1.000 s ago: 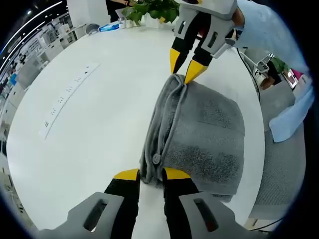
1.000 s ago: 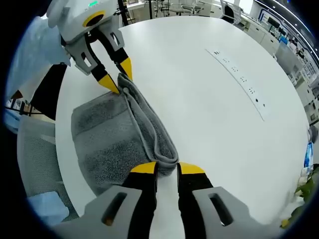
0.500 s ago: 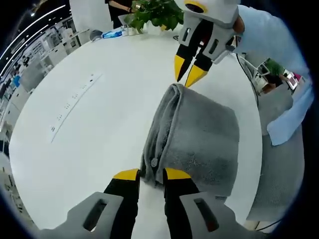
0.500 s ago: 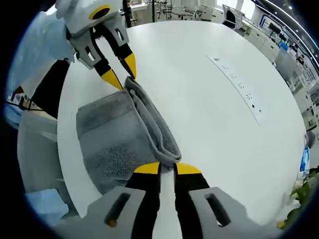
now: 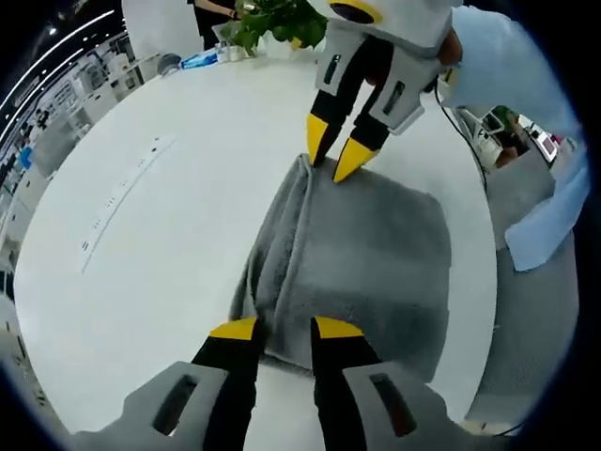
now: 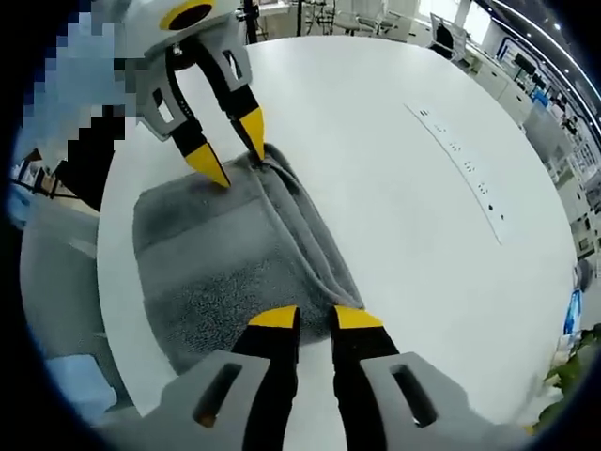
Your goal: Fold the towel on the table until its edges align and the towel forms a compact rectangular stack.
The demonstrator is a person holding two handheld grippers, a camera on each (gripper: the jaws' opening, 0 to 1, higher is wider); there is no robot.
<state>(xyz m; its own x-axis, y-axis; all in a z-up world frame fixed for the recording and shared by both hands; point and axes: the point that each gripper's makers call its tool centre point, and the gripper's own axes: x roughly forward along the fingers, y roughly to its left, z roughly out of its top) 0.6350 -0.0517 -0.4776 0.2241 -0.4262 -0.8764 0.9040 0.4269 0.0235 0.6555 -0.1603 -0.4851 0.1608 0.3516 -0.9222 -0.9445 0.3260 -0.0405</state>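
Two yellow-tipped tongs, left tongs [image 5: 285,328] and right tongs [image 6: 315,318], both parted, resting on folded grey terry towel [image 5: 362,254] mid-frame, round white desk [image 5: 169,225] beneath.

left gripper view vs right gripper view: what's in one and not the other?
Left gripper view: a green plant at the table's far edge, a person's light-blue sleeve behind the right gripper, whose jaws stand open over the towel's far corner. Right gripper view: the left gripper, jaws apart at the towel's far end. Both: the grey folded towel and inlaid socket strip on the white table.
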